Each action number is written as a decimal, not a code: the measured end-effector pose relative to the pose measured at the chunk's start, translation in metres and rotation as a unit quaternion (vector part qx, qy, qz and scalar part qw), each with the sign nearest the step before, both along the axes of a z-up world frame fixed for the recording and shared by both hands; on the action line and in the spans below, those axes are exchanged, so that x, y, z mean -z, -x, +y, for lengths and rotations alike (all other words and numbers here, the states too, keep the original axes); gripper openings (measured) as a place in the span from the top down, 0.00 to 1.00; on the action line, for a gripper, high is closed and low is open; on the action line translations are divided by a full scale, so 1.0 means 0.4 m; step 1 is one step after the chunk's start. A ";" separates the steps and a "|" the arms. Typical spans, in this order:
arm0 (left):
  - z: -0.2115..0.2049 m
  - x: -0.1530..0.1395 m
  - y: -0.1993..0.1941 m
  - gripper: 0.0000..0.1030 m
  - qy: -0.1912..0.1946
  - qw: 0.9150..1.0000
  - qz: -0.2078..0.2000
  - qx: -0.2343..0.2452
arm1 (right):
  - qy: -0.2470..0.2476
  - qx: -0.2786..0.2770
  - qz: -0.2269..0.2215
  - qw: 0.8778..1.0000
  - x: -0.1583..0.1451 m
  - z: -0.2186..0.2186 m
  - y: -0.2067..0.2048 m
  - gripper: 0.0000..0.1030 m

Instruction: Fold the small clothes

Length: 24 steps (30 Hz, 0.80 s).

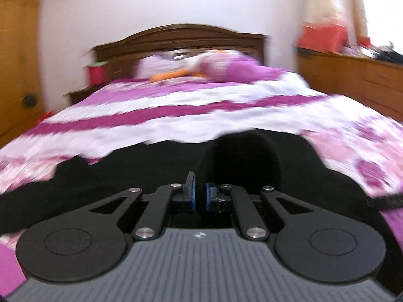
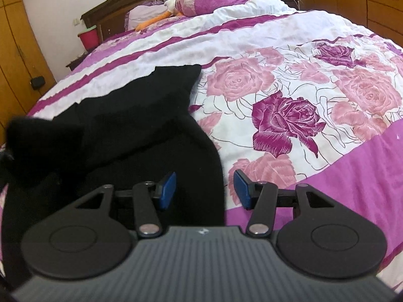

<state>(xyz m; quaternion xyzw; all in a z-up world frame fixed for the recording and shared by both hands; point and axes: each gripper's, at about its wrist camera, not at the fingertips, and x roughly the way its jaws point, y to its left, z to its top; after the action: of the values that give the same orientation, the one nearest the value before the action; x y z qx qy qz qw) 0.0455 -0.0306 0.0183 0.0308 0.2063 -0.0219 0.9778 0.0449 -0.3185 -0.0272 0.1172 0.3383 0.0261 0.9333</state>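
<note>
A black garment (image 2: 141,125) lies spread on the floral bedspread (image 2: 289,95), partly folded, with one part raised at the left (image 2: 37,148). My right gripper (image 2: 204,188) is open, low over the garment's right edge, its left pad over the cloth and its right pad over the bedspread. In the left wrist view the garment (image 1: 151,176) fills the foreground. My left gripper (image 1: 200,193) is shut on a lifted fold of the black garment (image 1: 241,158), which rises just beyond the pads. That view is motion-blurred.
The bed has a dark wooden headboard (image 1: 181,37), pillows and a plush toy (image 2: 191,0) at the far end. A red bucket (image 2: 88,36) stands at the left of the headboard. Wooden cabinets (image 1: 352,80) run along the right, a wardrobe (image 2: 15,50) on the left.
</note>
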 end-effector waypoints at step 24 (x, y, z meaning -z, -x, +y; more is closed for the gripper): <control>0.279 0.073 -0.033 0.53 0.230 0.965 0.128 -0.005 | 0.108 -0.038 -0.027 0.993 -0.026 0.072 -0.041 0.49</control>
<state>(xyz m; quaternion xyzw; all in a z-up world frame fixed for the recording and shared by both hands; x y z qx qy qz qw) 0.0586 0.0811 -0.0107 -0.1996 0.3188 -0.0674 0.9241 0.0615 -0.2895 -0.0169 0.0017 0.3176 0.0279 0.9478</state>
